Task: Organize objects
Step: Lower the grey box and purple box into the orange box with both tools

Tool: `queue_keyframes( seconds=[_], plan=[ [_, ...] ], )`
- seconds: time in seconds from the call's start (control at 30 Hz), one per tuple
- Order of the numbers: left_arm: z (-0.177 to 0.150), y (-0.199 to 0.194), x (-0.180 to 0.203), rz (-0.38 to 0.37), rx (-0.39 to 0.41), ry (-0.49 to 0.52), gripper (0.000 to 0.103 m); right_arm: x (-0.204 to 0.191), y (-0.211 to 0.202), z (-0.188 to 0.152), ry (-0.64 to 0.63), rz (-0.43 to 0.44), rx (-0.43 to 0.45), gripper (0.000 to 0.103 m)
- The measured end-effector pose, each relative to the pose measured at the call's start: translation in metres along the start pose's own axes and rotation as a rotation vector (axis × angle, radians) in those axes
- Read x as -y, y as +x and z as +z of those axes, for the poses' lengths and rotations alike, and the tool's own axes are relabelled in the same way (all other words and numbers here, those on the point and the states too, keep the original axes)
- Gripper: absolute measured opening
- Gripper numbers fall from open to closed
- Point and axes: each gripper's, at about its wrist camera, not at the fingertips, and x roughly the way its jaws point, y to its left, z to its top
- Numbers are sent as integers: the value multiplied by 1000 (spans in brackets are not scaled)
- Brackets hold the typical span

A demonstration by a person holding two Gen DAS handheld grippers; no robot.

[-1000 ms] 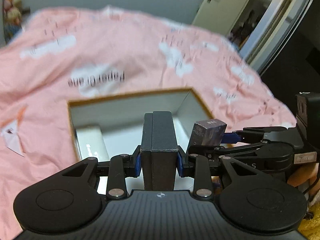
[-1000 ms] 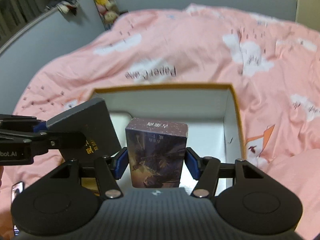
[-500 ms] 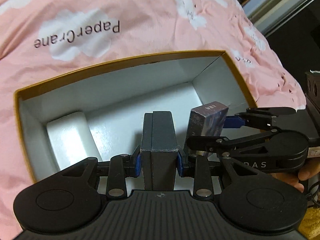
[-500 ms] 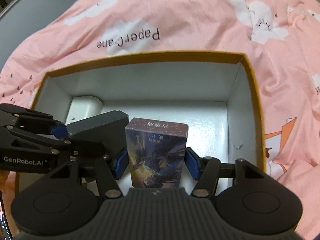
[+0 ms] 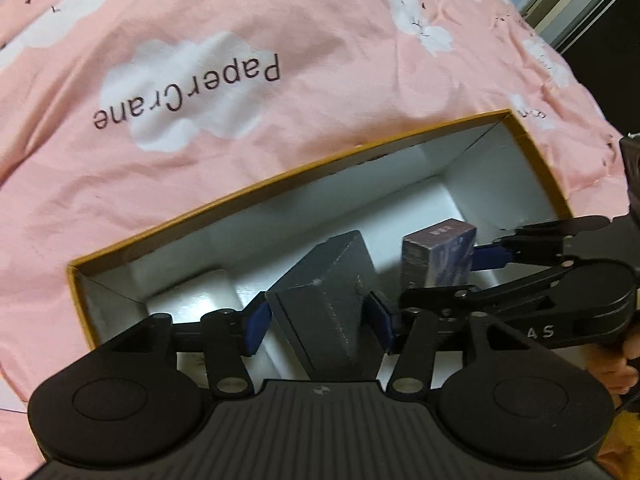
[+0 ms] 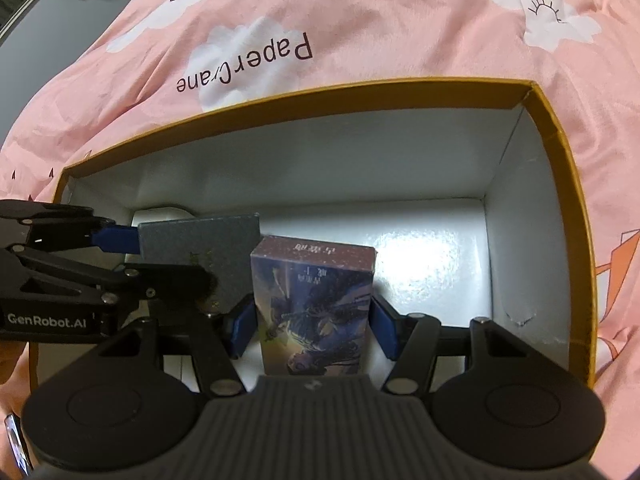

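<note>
Dark box [image 5: 328,304], tilting at frame centre inside the carton [image 5: 280,184], is coming free as the left gripper [image 5: 318,322] has just been opening, while the right gripper [image 6: 312,326] is clasping the purple box [image 6: 314,304].

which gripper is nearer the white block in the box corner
Left. The left gripper, jaws just opened around the dark box, is right beside the white block; the right gripper, holding the purple box, is farther away.

White object [image 5: 188,300] mostly hidden behind dark box [image 5: 328,300].
</note>
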Motion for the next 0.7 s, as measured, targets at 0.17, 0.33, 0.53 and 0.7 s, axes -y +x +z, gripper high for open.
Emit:
queue_keyframes(
  seconds=[0.17,0.33,0.53,0.7],
  plan=[
    [-3,-3,5,59,18,35,66,0,0,3,-1,-10,-1,62],
    [-3,-5,13,147,49,93,67,2,3,7,19,-14,-6,62],
    [-7,-6,19,190,59,160,67,4,8,12,40,-13,-10,62],
    [-16,-7,22,151,23,210,66,8,12,16,74,-6,-14,62]
  ],
)
